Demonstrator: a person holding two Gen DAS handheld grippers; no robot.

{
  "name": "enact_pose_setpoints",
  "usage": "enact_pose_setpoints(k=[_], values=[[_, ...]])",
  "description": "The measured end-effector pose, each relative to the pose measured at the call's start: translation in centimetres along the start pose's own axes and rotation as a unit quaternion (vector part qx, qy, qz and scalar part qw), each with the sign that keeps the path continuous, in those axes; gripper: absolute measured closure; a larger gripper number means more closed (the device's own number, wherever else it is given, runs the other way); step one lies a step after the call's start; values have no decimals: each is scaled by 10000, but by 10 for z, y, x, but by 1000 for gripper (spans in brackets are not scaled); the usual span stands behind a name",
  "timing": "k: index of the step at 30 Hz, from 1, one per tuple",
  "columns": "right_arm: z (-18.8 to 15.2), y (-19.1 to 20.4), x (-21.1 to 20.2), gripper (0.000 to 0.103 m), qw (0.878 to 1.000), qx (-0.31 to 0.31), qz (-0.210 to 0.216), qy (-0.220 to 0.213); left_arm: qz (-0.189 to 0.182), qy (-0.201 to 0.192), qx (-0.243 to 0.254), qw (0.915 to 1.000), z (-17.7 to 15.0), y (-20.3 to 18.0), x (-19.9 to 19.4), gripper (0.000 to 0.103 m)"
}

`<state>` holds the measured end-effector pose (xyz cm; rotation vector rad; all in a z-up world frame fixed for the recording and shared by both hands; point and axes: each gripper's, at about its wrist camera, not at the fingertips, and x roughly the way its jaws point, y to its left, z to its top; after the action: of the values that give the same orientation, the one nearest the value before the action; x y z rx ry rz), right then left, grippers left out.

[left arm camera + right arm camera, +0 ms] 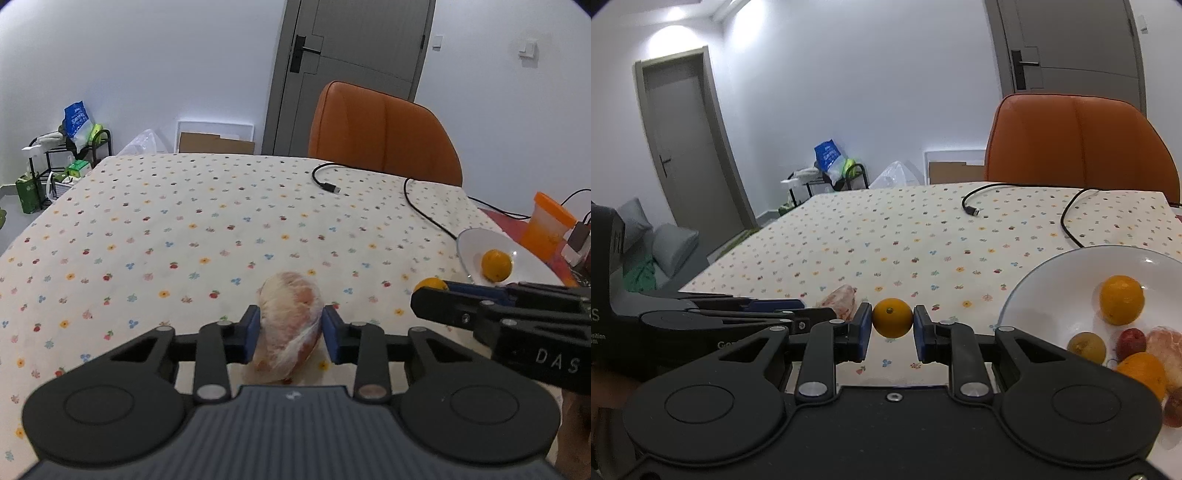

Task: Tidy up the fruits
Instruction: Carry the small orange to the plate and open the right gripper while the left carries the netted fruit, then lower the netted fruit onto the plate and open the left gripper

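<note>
Tablecloth (184,221) beneath both level, fruit-gripping tools

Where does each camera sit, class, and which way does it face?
Left wrist: on the left gripper, looking along its fingers at the peeled fruit segment that they grip; the right gripper crosses at right.
Right wrist: on the right gripper, looking at its small orange; the left gripper enters at left.
Shared: floral tablecloth, white bowl, orange chair.
</note>
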<state>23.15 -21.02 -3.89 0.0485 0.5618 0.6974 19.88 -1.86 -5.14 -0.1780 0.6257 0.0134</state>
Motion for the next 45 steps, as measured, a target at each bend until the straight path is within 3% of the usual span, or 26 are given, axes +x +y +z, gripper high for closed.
enact_pose_setpoints(k=[1,2,3,9,11,14,15,17,22,25,26,27,34,40,45], values=[[1,-2,-4,80,10000,51,-11,-44,6,-62,72,10000,2,-3,-3,82],[2,-3,-7,80,9999,76,-35,-76,0,-88,141,9999,4,-6,-4,101],[2,-5,-11,80,9999,94,-65,-116,-52,-41,138,9999,5,-8,-4,103],[-1,-15,-22,81,9993,239,-183,-204,27,47,30,10000,5,-11,-4,98],[-4,-18,-22,81,9992,302,-209,-179,65,63,105,9999,5,-14,-4,88],[-9,-22,-23,81,9990,355,-237,-163,-7,67,98,9999,5,-14,-4,53],[-9,-23,-24,81,9989,367,-237,-174,-25,33,75,10000,4,-14,-4,45],[-9,-24,-27,81,9988,367,-251,-208,62,-8,101,9999,3,-16,-1,44],[-11,-30,-38,81,9982,386,-376,-281,262,238,88,9993,0,-16,14,44],[-12,-37,-45,81,9974,434,-471,-319,438,150,361,9983,-4,-22,17,53],[-12,-39,-47,81,9972,448,-500,-330,524,131,426,9976,-5,-25,18,62],[-12,-41,-49,81,9969,462,-528,-342,588,106,430,9973,-5,-25,17,64],[-12,-49,-50,80,9957,492,-708,-345,348,51,279,9990,0,-27,11,66],[-14,-51,-56,71,9942,453,-893,-381,77,-65,348,9993,5,-40,1,66],[-18,-61,-69,71,9922,585,-1006,-443,-116,-139,435,9989,11,-55,-1,66]])
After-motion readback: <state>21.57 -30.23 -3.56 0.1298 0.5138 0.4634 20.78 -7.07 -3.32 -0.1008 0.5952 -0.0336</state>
